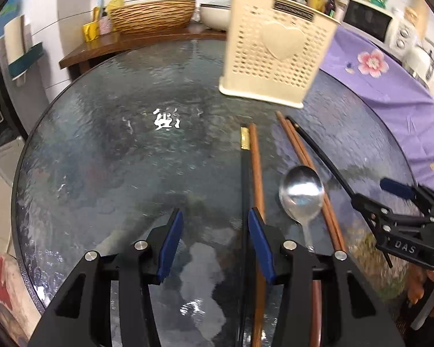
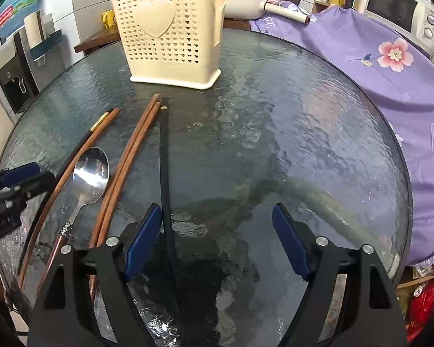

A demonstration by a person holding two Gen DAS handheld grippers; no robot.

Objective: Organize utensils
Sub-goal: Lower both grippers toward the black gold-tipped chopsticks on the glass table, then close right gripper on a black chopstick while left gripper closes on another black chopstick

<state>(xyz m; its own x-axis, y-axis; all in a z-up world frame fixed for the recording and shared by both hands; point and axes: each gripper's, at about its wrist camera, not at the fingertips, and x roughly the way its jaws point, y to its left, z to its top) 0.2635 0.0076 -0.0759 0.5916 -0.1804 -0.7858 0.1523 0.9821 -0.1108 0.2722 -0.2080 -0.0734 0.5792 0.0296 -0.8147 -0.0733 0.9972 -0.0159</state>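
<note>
Utensils lie loose on round textured-glass table, all on the near side of cream perforated plastic utensil holder w/ heart emblem, which stands upright at the far part of the glass. None visibly in the holder yet, tho its inside isn't really seen.

Relative to holder, near side: black chopstick w/ gold band next to a brown wooden chopstick; then a steel spoon, bowl up, bowl end toward holder; then a pair of brown wooden chopsticks side by side; then a plain black chopstick. All long axes run roughly from the holder back toward the person, fanning slightly.

Left gripper: jaws part open, nothing pinched. Gold-band black stick passes just inside its right pad, w/ the brown stick running under or behind that pad, so it's off-centre.

Right gripper: jaws wide, empty. Plain black stick runs just beside its left pad, inside the gap but hard against one side.

Key relation: each stick lies along the pointing line of its claw, not across it, and both claws tilt down toward the glass. Right hand is nearer the plain black stick, left nearer the gold-band pair. Judgement: a small sideways shift would centre the stick before closing; thin stick flat on glass could easily slip or roll.
</note>
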